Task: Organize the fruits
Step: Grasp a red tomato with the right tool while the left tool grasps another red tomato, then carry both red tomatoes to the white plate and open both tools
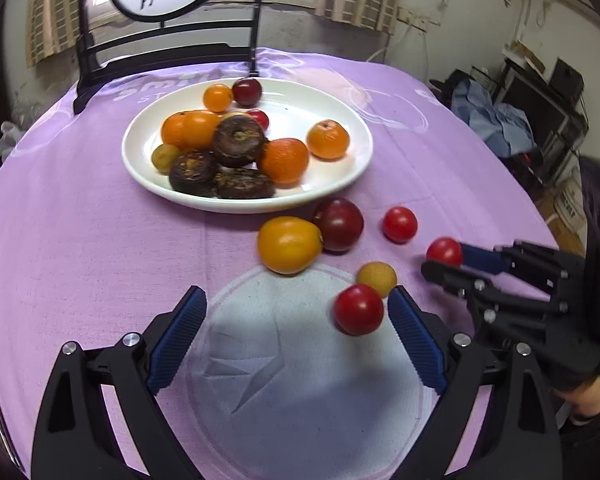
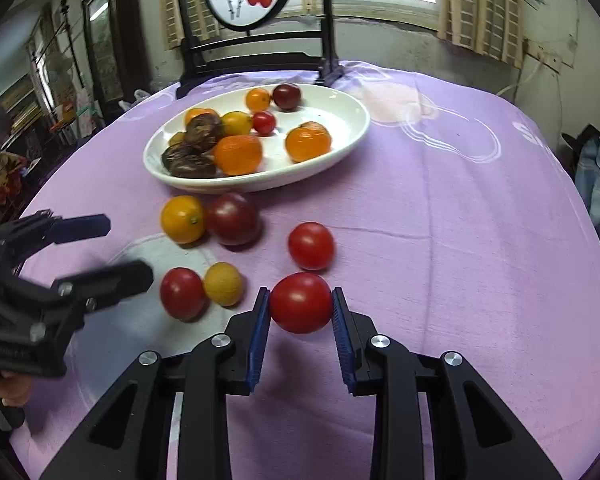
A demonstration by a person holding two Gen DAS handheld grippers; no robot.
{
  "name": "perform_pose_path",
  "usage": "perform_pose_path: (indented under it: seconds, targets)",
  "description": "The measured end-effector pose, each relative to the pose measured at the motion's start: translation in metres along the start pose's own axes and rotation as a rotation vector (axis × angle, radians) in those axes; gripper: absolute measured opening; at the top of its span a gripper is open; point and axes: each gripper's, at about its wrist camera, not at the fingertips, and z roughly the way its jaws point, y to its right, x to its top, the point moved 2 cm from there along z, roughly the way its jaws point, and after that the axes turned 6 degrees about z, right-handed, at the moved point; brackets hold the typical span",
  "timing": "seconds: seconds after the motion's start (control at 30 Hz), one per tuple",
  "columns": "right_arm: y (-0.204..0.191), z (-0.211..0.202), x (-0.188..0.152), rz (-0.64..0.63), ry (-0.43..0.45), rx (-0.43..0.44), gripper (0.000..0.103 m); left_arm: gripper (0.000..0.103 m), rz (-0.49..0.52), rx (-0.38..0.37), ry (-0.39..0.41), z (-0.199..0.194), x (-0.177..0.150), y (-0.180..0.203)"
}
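The right gripper (image 2: pixel 301 304) is clamped on 1 red tomato (image 2: pixel 301 303), its pads pressing the fruit's 2 sides at mid-height, so the round fruit cannot roll out. The tomato sits low over the desk (image 2: pixel 440 240), near its front edge; whether it touches the cloth cannot be told.

The left gripper (image 1: pixel 296 320) stands wide apart and holds nothing. A second tomato (image 1: pixel 358 309) lies just inside its right finger, with a yellow fruit (image 1: pixel 377 278) touching it behind.

The plate (image 1: pixel 340 184) sits toward the far edge and already carries oranges and dark fruit, so it is probably the collection point. 6 fruits remain off the plate, so the task is judged partly complete.
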Motion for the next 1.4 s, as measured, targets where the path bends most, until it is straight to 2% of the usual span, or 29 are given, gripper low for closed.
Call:
perform_pose_path:
  seconds: [0.27,0.33,0.37,0.4,0.53,0.57,0.6,0.63,0.8,0.97,1.2,1.4]
  targets:
    - [0.012,0.002,0.003,0.043,-0.004,0.006,0.031,0.088,0.068,-0.014,-0.045,0.016,-0.008,0.02]
    - [0.011,0.002,0.003,0.038,-0.005,0.013,0.031,0.075,0.083,-0.017,-0.052,0.021,-0.009,0.023]
    - [0.009,0.001,0.004,0.035,-0.005,0.015,0.031,0.062,0.088,-0.029,-0.062,0.026,-0.009,0.025]
    - [0.008,0.001,0.003,0.032,-0.004,0.017,0.031,0.056,0.09,-0.039,-0.074,0.03,-0.01,0.027]
    - [0.005,0.0,0.002,0.022,-0.003,0.025,0.031,0.052,0.123,-0.016,-0.054,0.035,-0.009,0.032]
    - [0.004,0.0,0.002,0.02,-0.004,0.025,0.031,0.047,0.125,-0.015,-0.047,0.035,-0.009,0.032]
    - [0.004,0.0,0.002,0.018,-0.005,0.025,0.031,0.035,0.129,-0.025,-0.044,0.035,-0.009,0.033]
    - [0.003,0.0,0.001,0.017,-0.005,0.025,0.031,0.031,0.133,-0.042,-0.045,0.034,-0.009,0.034]
    - [0.005,0.001,0.002,0.029,-0.004,0.025,0.031,0.031,0.115,-0.055,-0.041,0.025,-0.006,0.031]
    - [0.006,-0.001,0.002,0.045,0.011,0.033,0.031,0.031,0.056,-0.056,0.032,0.002,0.004,0.019]
    - [-0.003,-0.011,0.007,0.03,0.085,0.045,0.031,0.031,-0.047,0.009,0.115,-0.024,0.019,-0.01]
    - [-0.014,-0.029,0.036,-0.001,0.143,0.046,0.031,0.031,-0.079,0.024,0.129,-0.041,0.045,-0.032]
